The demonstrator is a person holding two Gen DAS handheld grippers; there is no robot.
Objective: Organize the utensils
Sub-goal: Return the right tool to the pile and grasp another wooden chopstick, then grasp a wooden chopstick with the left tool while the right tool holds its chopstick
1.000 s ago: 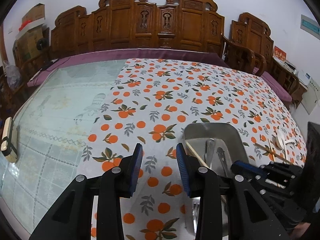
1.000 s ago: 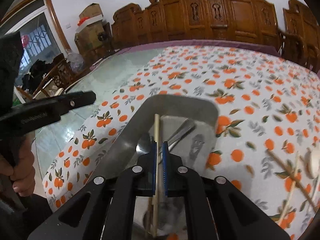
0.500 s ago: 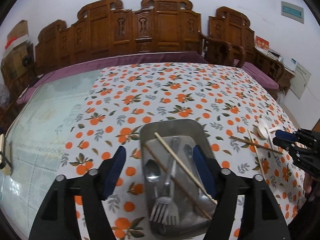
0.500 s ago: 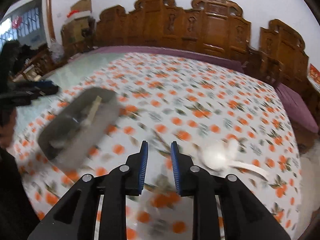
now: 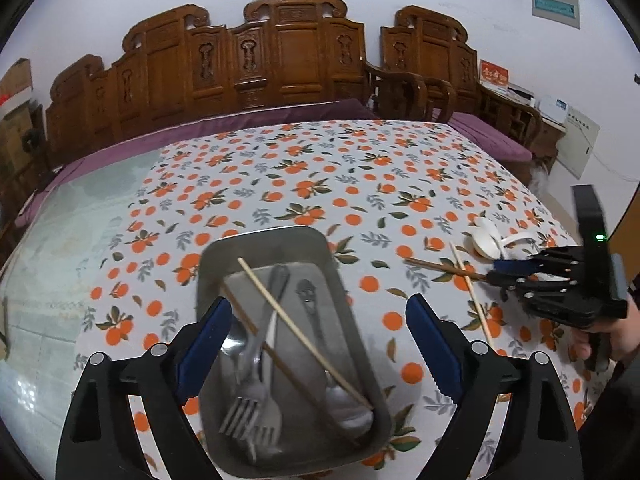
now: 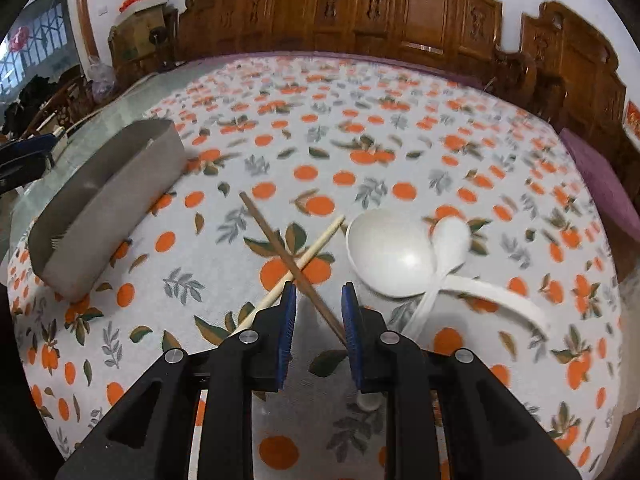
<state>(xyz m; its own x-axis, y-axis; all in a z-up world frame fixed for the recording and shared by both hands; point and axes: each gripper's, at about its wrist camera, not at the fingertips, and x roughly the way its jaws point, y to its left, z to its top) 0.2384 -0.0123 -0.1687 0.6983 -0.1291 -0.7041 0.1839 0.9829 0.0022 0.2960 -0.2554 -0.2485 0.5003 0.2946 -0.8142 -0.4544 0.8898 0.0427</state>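
Note:
A metal tray [image 5: 208,264] on the orange-print cloth holds forks [image 5: 248,412], a spoon [image 5: 344,408], a pale chopstick [image 5: 304,336] and a brown chopstick. My left gripper [image 5: 318,340] is open wide, hovering over the tray. My right gripper [image 6: 319,312] is open; a brown chopstick [image 6: 276,240] lies between its jaws, crossed by a pale chopstick [image 6: 316,248]. A white ladle [image 6: 388,256] and a white spoon [image 6: 450,244] lie just right of them. The tray [image 6: 104,208] shows at the left in the right wrist view. The right gripper [image 5: 504,272] also shows in the left wrist view.
Carved wooden benches [image 5: 288,52] with purple cushions ring the table's far side. The left part of the table is bare glass [image 5: 60,260]. The table edge drops off at the right [image 6: 600,184].
My right gripper let go of the pale chopstick in the tray, swung right and came down over the crossed chopsticks. My left gripper opened wider and moved over the tray.

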